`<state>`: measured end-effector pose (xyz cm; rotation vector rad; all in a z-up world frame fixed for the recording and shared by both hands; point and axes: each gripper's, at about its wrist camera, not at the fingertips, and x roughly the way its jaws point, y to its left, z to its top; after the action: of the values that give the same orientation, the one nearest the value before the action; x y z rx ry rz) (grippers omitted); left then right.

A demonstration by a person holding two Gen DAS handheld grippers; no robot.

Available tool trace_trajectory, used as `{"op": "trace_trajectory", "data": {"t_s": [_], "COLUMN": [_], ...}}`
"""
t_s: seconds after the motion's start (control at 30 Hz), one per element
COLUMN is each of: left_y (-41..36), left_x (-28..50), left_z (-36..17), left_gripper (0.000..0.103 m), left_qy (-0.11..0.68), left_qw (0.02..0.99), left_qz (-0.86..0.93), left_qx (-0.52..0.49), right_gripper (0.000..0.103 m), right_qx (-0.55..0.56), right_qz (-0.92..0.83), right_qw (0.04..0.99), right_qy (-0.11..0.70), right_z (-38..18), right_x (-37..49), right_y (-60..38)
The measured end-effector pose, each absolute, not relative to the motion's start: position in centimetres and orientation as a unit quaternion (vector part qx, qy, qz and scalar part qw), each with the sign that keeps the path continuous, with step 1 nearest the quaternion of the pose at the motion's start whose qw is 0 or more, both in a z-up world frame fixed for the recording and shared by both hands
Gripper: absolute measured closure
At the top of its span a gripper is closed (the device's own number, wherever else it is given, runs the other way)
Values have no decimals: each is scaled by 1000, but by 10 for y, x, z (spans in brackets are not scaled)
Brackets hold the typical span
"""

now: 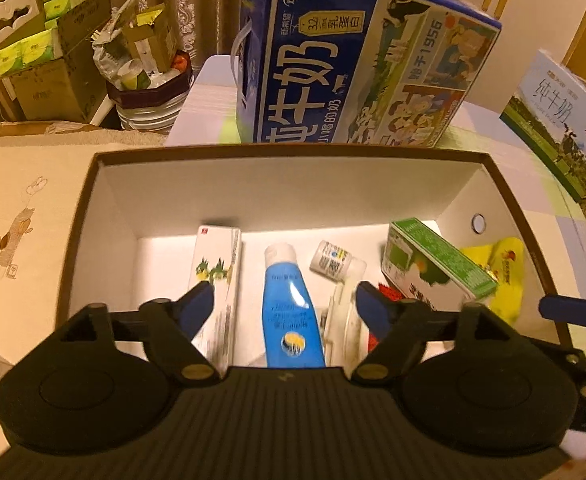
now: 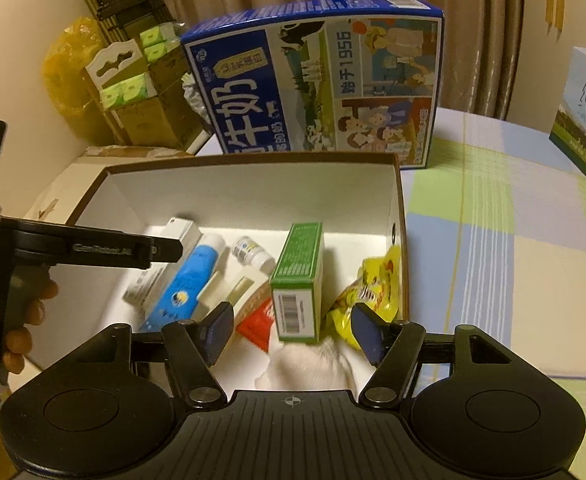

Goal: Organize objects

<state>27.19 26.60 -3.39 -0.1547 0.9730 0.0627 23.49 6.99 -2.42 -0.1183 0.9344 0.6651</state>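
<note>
Grippers hovered over an open brown-rimmed box with a white inside, which sat on a surface with a checked cloth. Left gripper had its jaws spread wide and held nothing, poised above a blue tube lying flat along the box floor. Right gripper was likewise released and empty, its blue pads to either side of a green carton in that view, with a white cloth-like lump just below it; whether that lump lay inside the box could not be told. Other items already lay in the box: a long white carton against the left side, a small white bottle on its side, a red packet partly under the green carton, and a yellow pouch wedged against the right wall. Items lay roughly side by side, probably so each stayed visible and reachable. Person's hand gripped the left tool's handle at the frame edge. Large blue milk carton case stood upright right behind the box, likely just clutter. Judging by layout, sorting looked well along, with both grippers free for a next pick or adjustment.
</note>
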Motion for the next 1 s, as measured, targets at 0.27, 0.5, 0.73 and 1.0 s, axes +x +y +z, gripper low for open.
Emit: {"op": "trace_trajectory", "data": {"t_s": [0.27, 0.5, 0.73, 1.0], "left_y": [262, 248, 225, 189], "left_x": [225, 183, 143, 99], "left_z": [-15, 3, 16, 27], "left_gripper": [16, 8, 4, 1], "left_qy": [452, 434, 421, 402], "left_qw": [887, 893, 898, 907], "left_qz": [45, 65, 79, 84], "left_qx": [-87, -98, -100, -97], "right_gripper": [40, 40, 40, 40], "right_qx": [-51, -42, -39, -44], "right_qz": [321, 333, 347, 354], "right_qw": [838, 838, 840, 838], "right_qy": [439, 430, 416, 412], "right_z": [-19, -7, 7, 16], "right_x": [216, 195, 167, 140], "right_y": [56, 37, 12, -25]}}
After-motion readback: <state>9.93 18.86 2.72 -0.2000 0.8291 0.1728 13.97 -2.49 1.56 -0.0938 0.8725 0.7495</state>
